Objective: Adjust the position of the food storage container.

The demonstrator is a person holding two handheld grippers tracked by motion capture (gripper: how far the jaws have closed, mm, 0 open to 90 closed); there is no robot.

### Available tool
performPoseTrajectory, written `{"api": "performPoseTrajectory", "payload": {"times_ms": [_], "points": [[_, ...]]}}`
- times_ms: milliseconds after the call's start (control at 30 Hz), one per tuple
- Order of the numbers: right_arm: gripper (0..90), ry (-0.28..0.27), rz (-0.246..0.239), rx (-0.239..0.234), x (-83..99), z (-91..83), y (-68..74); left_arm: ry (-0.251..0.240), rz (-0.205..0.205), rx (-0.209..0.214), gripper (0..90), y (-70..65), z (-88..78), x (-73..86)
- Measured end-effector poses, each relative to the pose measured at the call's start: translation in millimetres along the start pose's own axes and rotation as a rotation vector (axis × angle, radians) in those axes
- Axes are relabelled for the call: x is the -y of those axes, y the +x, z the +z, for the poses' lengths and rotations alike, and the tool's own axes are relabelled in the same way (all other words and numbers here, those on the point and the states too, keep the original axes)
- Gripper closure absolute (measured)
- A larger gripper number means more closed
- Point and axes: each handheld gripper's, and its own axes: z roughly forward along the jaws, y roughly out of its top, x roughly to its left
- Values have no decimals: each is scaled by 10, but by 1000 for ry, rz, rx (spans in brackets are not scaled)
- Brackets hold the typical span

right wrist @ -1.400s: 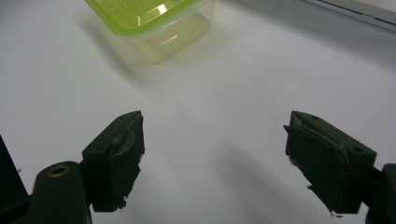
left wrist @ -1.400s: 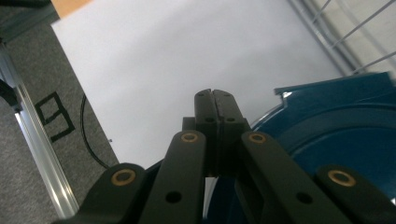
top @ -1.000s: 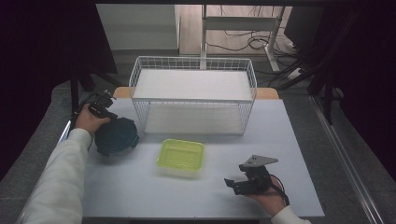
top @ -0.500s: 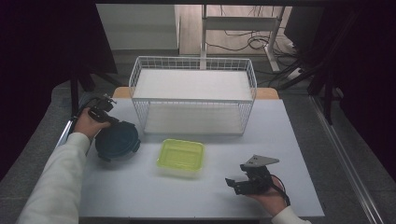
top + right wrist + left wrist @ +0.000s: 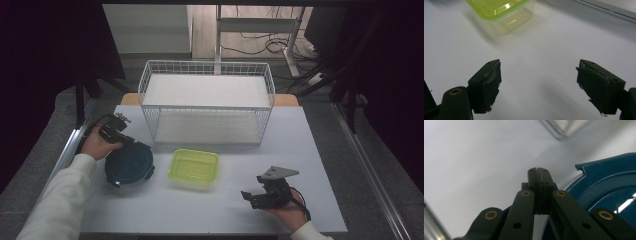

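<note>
Looking past our left hand-held gripper (image 5: 119,134), a wire basket (image 5: 207,102) stands beyond; its jaws pressed together, seemingly touching the blue container (image 5: 129,163); right hand-held gripper (image 5: 260,195) spread, empty.

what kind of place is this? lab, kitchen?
Probably a lab or recording bench, not a kitchen: a bare white table with staged items, a wire basket and two food containers, plus loose cables on the floor behind.

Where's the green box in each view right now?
High view: green box mid-table, before the wire basket.
Left gripper view: not in it.
Right gripper view: green box top left, beyond the open tongs.
Shared landmark: the white tabletop.
</note>
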Motion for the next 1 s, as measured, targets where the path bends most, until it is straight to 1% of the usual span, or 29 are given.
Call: {"api": "performPoseTrajectory", "payload": {"times_ms": [100,133,167,200,233,333,367,400,500,533,667,700,733,933,1000], "points": [[196,-3,-2,-2,-3,-5,12,-2,21,7,900,-114,-12,35],[196,-3,-4,-1,-5,-9,14,-2,21,7,900,-114,-12,35],[196,-3,-4,-1,-5,-9,14,-2,29,9,900,-149,-17,47],[196,-4,-5,-1,-6,-14,17,-6,37,21,900,-220,-23,74],[196,-4,-5,-1,-7,-15,18,-6,42,25,900,-250,-29,88],[195,-4,-4,-1,-8,-18,23,-12,48,41,900,-325,-43,136],[195,-4,-4,-1,-8,-18,23,-12,48,41,900,-325,-43,136],[196,-6,-4,-1,-8,-19,29,-19,44,49,900,-365,-50,175],[196,-5,-9,-4,-11,-28,33,-26,45,69,900,-427,-59,228],[196,-7,-9,-4,-11,-30,32,-26,45,69,900,-427,-59,228],[196,-11,4,2,-10,-29,20,-32,68,96,900,-569,-64,284],[196,-10,5,4,-9,-28,21,-32,68,96,900,-569,-64,284],[196,-8,4,6,-9,-24,25,-30,81,101,900,-624,-67,298],[196,-4,2,9,-9,-15,49,-23,116,125,900,-773,-65,323],[196,1,4,9,-7,-15,49,-20,123,130,900,-799,-67,326]]}}
